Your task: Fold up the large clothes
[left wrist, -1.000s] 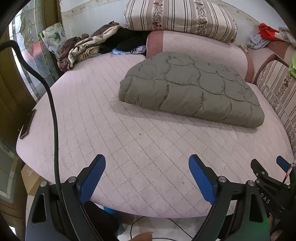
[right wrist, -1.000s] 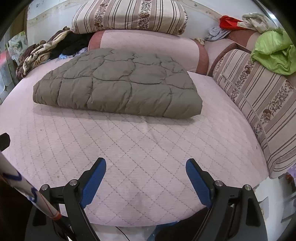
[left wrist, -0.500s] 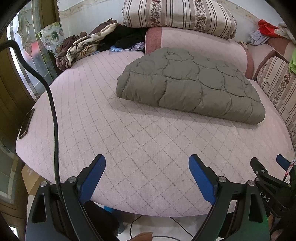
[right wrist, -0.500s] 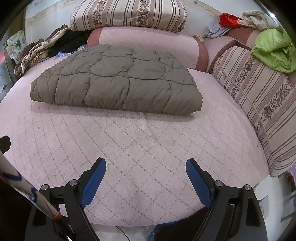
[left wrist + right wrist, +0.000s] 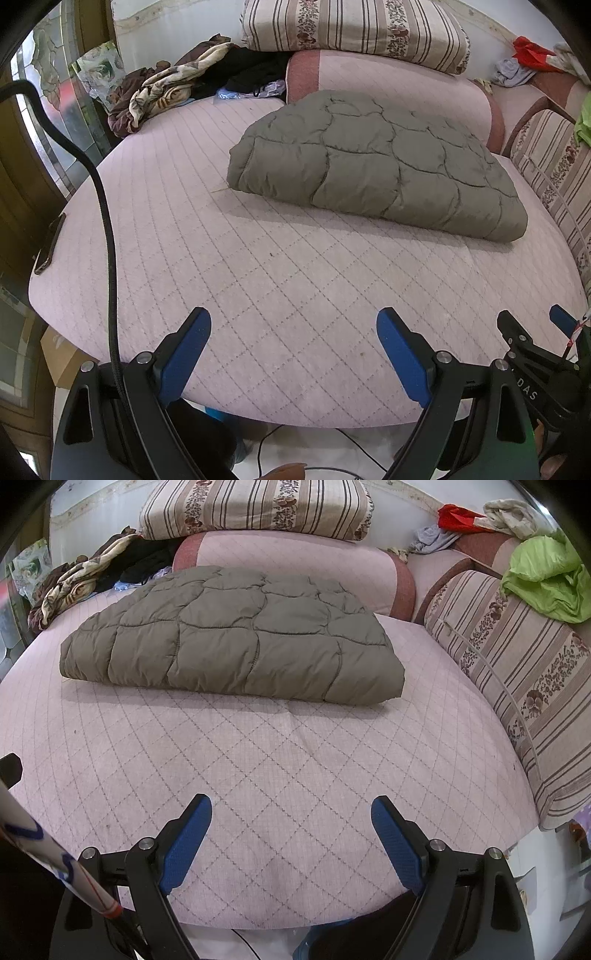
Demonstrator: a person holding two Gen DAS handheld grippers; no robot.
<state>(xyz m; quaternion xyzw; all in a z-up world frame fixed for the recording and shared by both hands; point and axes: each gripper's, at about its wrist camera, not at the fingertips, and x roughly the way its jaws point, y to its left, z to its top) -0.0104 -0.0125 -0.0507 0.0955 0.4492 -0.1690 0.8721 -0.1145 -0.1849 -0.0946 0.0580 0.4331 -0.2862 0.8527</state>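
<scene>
Hovering over the bed's (image 5: 295, 760) near edge, left gripper (image 5: 293, 354) and right gripper (image 5: 291, 834) were both spread wide, empty — folded quilted jacket (image 5: 236, 638) lay toward the far edge, against the bolster (image 5: 295, 561).

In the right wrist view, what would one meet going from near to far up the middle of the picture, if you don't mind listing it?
Right gripper → bare pink quilted mattress → folded olive quilted garment → pink bolster → striped floral cushion.
</scene>
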